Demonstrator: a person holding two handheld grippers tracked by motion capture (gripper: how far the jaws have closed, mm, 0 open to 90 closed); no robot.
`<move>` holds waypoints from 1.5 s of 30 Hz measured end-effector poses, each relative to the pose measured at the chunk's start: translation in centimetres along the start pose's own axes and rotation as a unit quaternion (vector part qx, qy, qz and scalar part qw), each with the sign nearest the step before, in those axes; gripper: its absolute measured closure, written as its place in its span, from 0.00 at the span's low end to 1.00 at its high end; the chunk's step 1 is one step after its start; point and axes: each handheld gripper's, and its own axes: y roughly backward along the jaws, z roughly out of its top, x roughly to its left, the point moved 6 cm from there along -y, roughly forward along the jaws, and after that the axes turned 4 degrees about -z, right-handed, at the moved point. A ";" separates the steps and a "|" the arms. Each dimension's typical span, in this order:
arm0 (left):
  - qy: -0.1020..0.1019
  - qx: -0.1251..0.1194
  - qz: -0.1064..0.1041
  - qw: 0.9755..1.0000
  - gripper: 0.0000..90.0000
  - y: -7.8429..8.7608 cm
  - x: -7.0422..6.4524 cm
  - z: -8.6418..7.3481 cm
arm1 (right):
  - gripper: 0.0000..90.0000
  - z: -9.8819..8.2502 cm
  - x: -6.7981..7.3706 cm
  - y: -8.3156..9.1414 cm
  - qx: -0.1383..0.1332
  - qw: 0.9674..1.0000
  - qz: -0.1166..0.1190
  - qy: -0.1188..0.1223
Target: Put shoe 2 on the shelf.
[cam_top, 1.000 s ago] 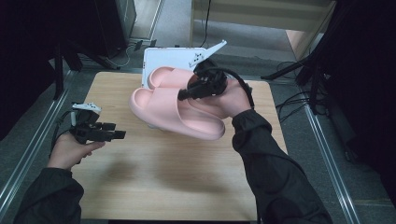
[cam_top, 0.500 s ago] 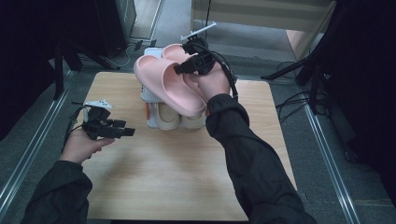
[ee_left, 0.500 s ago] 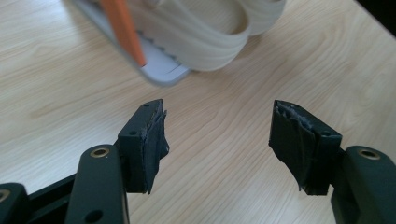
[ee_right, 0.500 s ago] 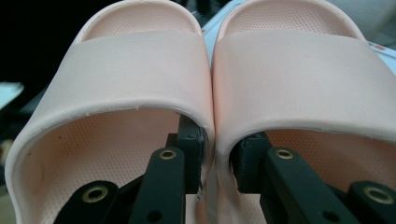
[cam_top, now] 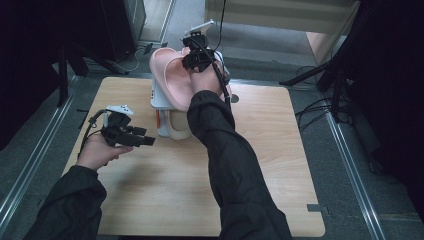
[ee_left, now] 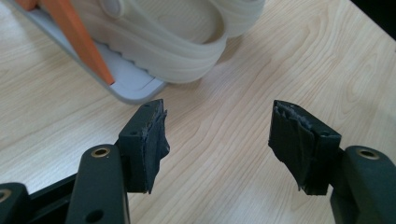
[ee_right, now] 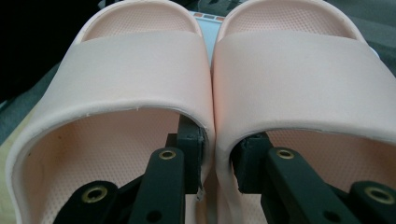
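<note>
Table (cam_top: 280, 165): light wood; it carried a white rack (cam_top: 159, 100) at its far edge.
Pink slippers (cam_top: 172, 75): a pair, held side by side in the air over the rack.
Cream slipper (ee_left: 187, 42): it lay in the rack, below the pink pair.
Right tool (ee_right: 218, 161): closed on the two touching inner walls of the pink slippers.
Left tool (ee_left: 229, 140): open, empty, near the rack, above the table.
</note>
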 end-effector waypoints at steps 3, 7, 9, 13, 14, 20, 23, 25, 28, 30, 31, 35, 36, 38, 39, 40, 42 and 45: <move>-0.005 0.007 -0.002 1.000 0.40 -0.3 -0.1 0.0 | 0.85 0.1 -0.4 -0.7 -0.001 1.000 -0.005 -0.030; -0.007 0.011 -0.004 1.000 0.40 -0.5 -0.2 0.1 | 0.85 0.2 -0.9 -1.6 -0.001 0.998 -0.013 -0.062; -0.008 0.011 -0.006 1.000 0.40 -0.6 -0.2 0.1 | 0.85 0.1 -1.1 -2.0 0.001 0.997 -0.013 -0.077; -0.008 0.018 -0.010 1.000 0.40 -0.7 -0.3 0.0 | 0.85 0.3 -1.2 -2.6 0.001 0.995 -0.033 -0.093; -0.008 0.018 -0.011 1.000 0.40 -0.7 -0.3 0.0 | 0.85 0.4 -1.1 -2.7 0.000 0.994 -0.037 -0.099; -0.009 0.019 -0.012 1.000 0.40 -0.8 -0.5 0.0 | 0.84 0.6 -1.1 -3.1 -0.005 0.992 -0.039 -0.123; -0.013 0.025 -0.014 1.000 0.39 -0.8 -0.5 -0.1 | 0.83 0.8 -1.0 -3.3 -0.017 0.991 -0.039 -0.129; -0.012 0.026 -0.012 1.000 0.39 -0.9 -0.5 -0.1 | 0.83 0.8 -1.0 -3.4 -0.022 0.990 -0.041 -0.130; -0.014 0.029 -0.013 0.999 0.39 -1.0 -0.5 -0.2 | 0.82 0.8 -0.8 -3.4 -0.024 0.991 -0.047 -0.124; -0.014 0.029 -0.013 0.999 0.39 -1.0 -0.6 -0.2 | 0.82 0.8 -0.8 -3.4 -0.025 0.991 -0.048 -0.123; -0.013 0.029 -0.014 0.999 0.39 -1.0 -0.6 -0.2 | 0.82 0.8 -0.8 -3.5 -0.025 0.991 -0.048 -0.122; -0.012 0.026 -0.013 1.000 0.39 -0.9 -0.6 -0.1 | 0.82 0.8 -0.8 -3.4 -0.026 0.991 -0.052 -0.118; -0.012 0.026 -0.013 1.000 0.39 -0.9 -0.6 -0.1 | 0.82 0.8 -0.8 -3.4 -0.025 0.991 -0.052 -0.118; -0.012 0.030 -0.014 0.999 0.39 -0.9 -0.5 -0.2 | 0.82 0.8 -0.8 -3.4 -0.028 0.991 -0.053 -0.121; -0.010 0.033 -0.014 0.999 0.39 -0.9 -0.5 -0.3 | 0.81 0.7 -0.8 -3.4 -0.027 0.991 -0.054 -0.116; -0.010 0.033 -0.014 0.999 0.39 -0.9 -0.5 -0.3 | 0.81 0.7 -0.8 -3.4 -0.027 0.991 -0.054 -0.116; -0.012 0.042 -0.016 0.999 0.39 -1.1 -0.5 -0.4 | 0.75 0.7 -0.7 -3.5 -0.027 0.993 -0.052 -0.105; -0.012 0.044 -0.016 0.999 0.39 -1.1 -0.5 -0.4 | 0.70 0.6 -0.5 -3.4 -0.026 0.993 -0.044 -0.108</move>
